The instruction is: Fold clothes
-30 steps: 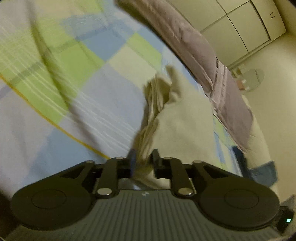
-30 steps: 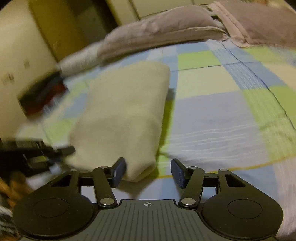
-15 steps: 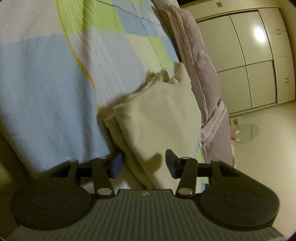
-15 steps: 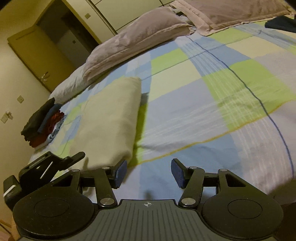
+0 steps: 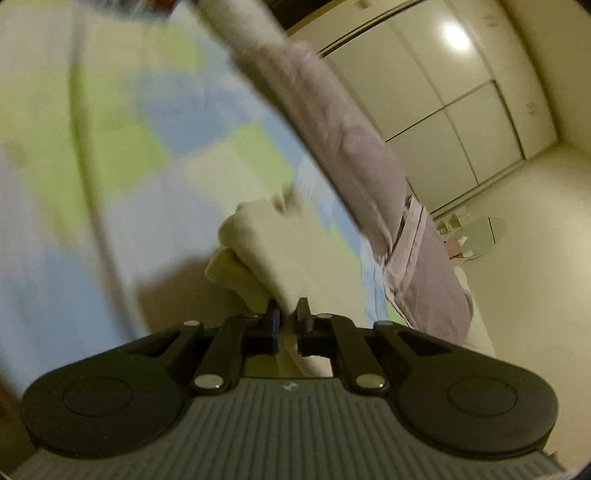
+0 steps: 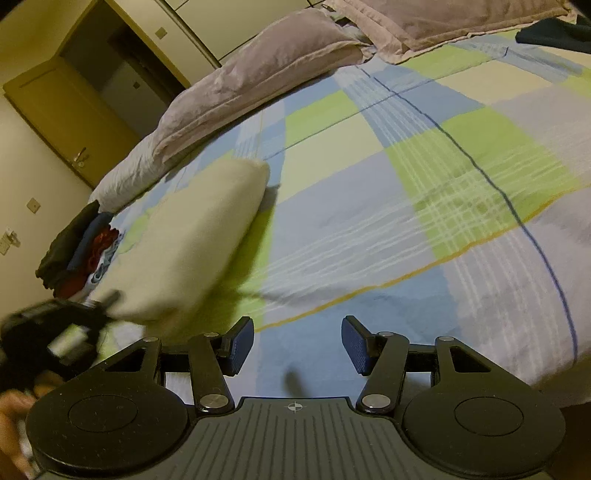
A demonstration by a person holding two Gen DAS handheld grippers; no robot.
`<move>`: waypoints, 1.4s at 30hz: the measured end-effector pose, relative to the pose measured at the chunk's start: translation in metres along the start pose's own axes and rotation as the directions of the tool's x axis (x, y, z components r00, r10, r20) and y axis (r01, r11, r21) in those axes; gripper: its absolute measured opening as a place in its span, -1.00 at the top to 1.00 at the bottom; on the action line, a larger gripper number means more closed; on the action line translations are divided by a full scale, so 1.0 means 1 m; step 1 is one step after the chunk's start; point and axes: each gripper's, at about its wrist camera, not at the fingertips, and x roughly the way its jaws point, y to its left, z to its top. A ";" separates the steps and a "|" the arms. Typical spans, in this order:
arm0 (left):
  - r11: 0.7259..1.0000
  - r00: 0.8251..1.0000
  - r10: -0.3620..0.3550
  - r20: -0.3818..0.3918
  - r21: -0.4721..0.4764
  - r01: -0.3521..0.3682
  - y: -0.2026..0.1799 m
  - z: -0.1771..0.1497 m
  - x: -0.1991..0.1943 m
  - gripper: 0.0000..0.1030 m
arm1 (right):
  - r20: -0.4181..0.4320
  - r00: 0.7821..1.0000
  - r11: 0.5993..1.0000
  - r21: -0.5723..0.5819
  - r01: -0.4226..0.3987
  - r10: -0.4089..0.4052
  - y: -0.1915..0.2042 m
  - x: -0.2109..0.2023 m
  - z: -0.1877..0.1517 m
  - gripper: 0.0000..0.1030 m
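A folded cream garment lies on the checked bedspread. My left gripper is shut on the garment's near edge, the cloth pinched between its fingers. In the right wrist view the same cream garment shows at the left, blurred, with the left gripper at its near end. My right gripper stands open above the bedspread, to the right of the garment, with nothing between its fingers.
Mauve pillows line the far side of the bed. A pile of dark, red and blue clothes sits at the bed's left edge. A dark garment lies at the far right. Wardrobe doors and a door stand beyond.
My left gripper, open over the garment half a second ago, has shut on its near edge and is moving; the view is blurred. The right gripper has stayed open and pulled back slightly.
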 end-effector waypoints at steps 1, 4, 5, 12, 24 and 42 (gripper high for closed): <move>1.000 1.000 0.015 -0.023 0.026 -0.015 0.009 0.012 0.002 0.90 | -0.001 1.000 1.000 -0.002 -0.007 0.007 -0.001 0.002 0.003 -0.10; 0.993 0.994 0.064 -0.090 0.106 -0.054 0.037 0.046 0.008 0.85 | -0.030 0.999 0.999 -0.007 -0.039 0.039 -0.003 0.013 0.010 -0.10; 0.995 0.992 0.060 -0.107 0.081 -0.052 0.049 0.050 0.010 0.81 | -0.041 0.998 0.999 -0.004 -0.043 0.043 -0.004 0.019 0.013 -0.10; 0.977 0.993 -0.093 -0.079 -0.197 0.076 0.092 0.017 0.006 0.16 | -0.077 0.994 0.997 0.016 -0.077 0.078 -0.001 0.040 0.019 -0.10; 0.991 0.995 -0.036 -0.089 0.126 0.047 0.058 0.084 0.033 0.86 | -0.086 0.970 0.969 0.116 -0.217 0.228 0.008 0.080 0.043 -0.10; 0.996 0.992 -0.080 -0.099 -0.057 0.075 0.113 0.087 0.049 0.83 | -0.082 0.923 0.905 0.246 -0.347 0.376 0.057 0.171 0.078 0.48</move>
